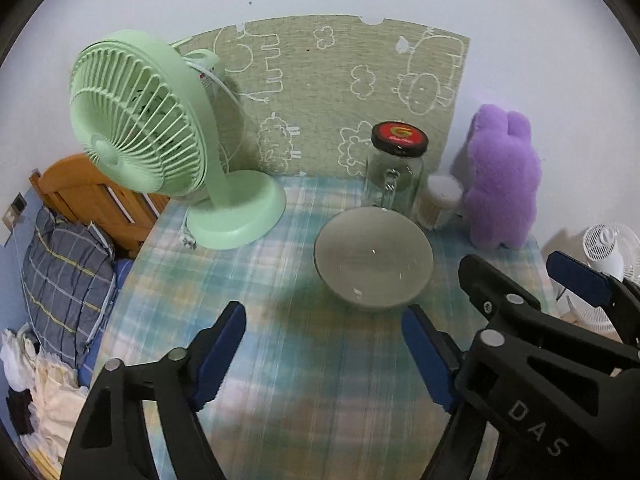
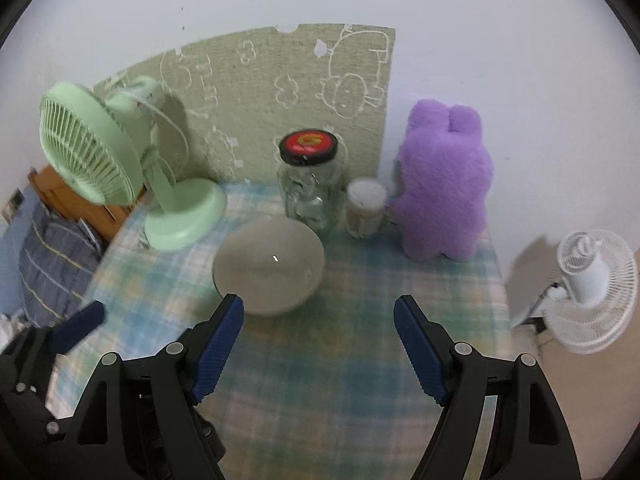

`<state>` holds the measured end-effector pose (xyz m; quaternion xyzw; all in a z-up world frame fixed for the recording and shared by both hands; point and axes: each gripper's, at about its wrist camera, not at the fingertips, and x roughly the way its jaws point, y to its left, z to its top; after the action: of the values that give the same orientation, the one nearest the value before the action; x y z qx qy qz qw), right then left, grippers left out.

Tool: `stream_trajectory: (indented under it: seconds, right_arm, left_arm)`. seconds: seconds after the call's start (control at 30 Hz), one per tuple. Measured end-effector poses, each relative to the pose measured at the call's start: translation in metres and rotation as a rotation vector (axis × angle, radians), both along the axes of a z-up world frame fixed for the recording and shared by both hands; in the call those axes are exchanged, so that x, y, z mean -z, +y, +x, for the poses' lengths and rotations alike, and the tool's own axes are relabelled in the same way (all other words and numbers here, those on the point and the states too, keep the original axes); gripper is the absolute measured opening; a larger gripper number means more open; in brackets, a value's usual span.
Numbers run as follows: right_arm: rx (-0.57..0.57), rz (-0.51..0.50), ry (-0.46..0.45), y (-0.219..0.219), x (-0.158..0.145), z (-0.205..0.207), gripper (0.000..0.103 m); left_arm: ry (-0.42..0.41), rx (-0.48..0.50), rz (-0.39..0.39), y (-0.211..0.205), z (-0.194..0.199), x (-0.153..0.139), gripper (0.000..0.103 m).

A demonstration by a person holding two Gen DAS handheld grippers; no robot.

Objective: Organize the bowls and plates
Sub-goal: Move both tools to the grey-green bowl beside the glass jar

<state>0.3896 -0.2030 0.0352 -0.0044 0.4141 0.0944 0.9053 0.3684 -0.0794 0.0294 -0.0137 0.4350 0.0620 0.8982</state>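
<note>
A grey bowl stands upright on the plaid tablecloth, in front of a glass jar. It also shows in the right wrist view. My left gripper is open and empty, just short of the bowl's near rim. My right gripper is open and empty, its left finger close to the bowl's near rim. The right gripper also shows at the right of the left wrist view. One left gripper finger shows at the lower left of the right wrist view.
A green desk fan stands at the table's back left. A glass jar with a black and red lid, a small cotton-swab tub and a purple plush rabbit line the back. A bed lies left, a white fan right.
</note>
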Motion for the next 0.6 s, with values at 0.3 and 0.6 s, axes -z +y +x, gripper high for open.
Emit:
stream_trajectory:
  seconds: [0.3, 0.6]
  right_arm:
    - [0.035, 0.031, 0.009, 0.004, 0.019, 0.046, 0.070]
    - [0.046, 0.025, 0.021, 0.013, 0.046, 0.086, 0.062]
  left_arm:
    - [0.012, -0.009, 0.035, 0.001, 0.050, 0.024, 0.071]
    - [0.015, -0.003, 0.006, -0.004, 0.094, 0.056, 0.067]
